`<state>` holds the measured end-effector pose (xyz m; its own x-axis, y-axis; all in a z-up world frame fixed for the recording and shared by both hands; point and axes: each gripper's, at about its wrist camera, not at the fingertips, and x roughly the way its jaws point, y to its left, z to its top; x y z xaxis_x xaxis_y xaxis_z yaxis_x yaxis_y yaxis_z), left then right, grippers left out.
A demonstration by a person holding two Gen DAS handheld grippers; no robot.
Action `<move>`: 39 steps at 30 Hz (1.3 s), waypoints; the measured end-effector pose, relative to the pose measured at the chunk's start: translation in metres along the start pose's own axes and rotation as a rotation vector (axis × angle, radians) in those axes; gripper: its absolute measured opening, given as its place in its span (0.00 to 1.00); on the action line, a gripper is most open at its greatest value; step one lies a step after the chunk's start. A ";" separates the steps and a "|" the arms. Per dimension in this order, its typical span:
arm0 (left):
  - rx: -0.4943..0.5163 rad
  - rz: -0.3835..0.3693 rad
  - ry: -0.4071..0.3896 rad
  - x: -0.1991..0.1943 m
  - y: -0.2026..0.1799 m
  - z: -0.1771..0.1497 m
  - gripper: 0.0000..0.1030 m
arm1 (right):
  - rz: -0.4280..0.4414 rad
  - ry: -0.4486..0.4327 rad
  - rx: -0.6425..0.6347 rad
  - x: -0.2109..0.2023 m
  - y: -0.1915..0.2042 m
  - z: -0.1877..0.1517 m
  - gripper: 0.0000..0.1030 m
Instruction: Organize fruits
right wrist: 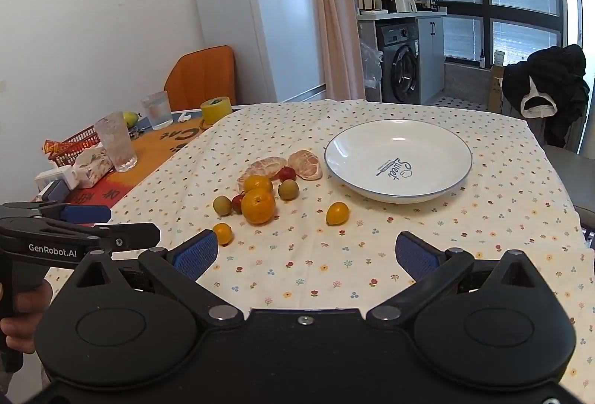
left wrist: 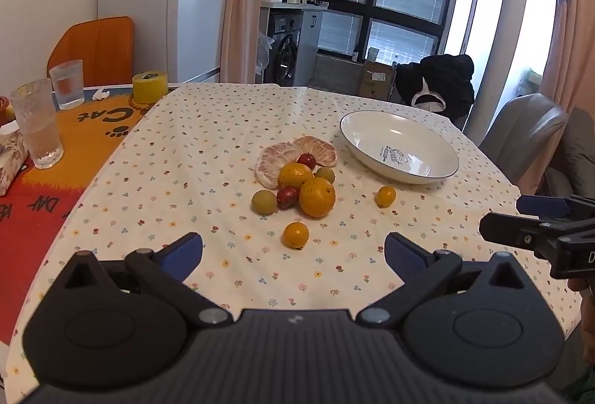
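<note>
On the floral tablecloth (left wrist: 208, 151), a cluster of fruit lay just left of the white plate (right wrist: 357, 177), none of it on the plate. My left gripper (left wrist: 293, 251) hung above the near edge of the cloth, jaws spread wide, blue pads (left wrist: 186, 249) holding nothing. My right gripper (right wrist: 306, 253) was likewise spread and empty, a little to the right of the left one.

Cluster contents: large orange (left wrist: 317, 196) at the front, a second orange (left wrist: 295, 174) touching it behind, two peeled pomelo segments (left wrist: 273, 164) at the back, two red jujubes (left wrist: 287, 197), two green jujubes (left wrist: 264, 202). Two small yellow-orange fruits lay apart from the group: one (left wrist: 296, 235) nearest my left jaws, one (right wrist: 337, 213) near the plate's front rim.

Writing read: plate bore dark blue script "Sweet" (right wrist: 395, 169) with a small drawing beside it; finer print under it was too small to read. Left gripper's side, in the right wrist view, read "GenRobot.AI" (right wrist: 52, 249). The orange mat (left wrist: 96, 140) under the cloth showed "Cat" with a paw print, and "DAY" lower down.

On that mat: two clear glasses (left wrist: 37, 123) and a yellow tape roll (left wrist: 150, 87). A red basket (right wrist: 80, 140) was beside them.
</note>
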<state>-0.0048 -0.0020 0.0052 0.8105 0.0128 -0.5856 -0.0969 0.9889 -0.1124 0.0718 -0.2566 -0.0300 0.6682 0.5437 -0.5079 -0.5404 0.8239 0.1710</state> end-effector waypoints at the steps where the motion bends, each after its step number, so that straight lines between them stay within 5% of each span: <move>1: 0.000 -0.006 0.001 0.000 0.000 0.000 1.00 | 0.004 -0.002 0.003 0.000 -0.001 0.000 1.00; 39: 0.012 -0.080 0.010 -0.002 -0.006 -0.002 1.00 | -0.030 -0.013 0.013 -0.004 -0.005 0.004 1.00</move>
<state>-0.0071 -0.0078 0.0057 0.8095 -0.0673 -0.5833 -0.0252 0.9885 -0.1490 0.0738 -0.2618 -0.0257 0.6907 0.5203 -0.5022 -0.5131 0.8420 0.1666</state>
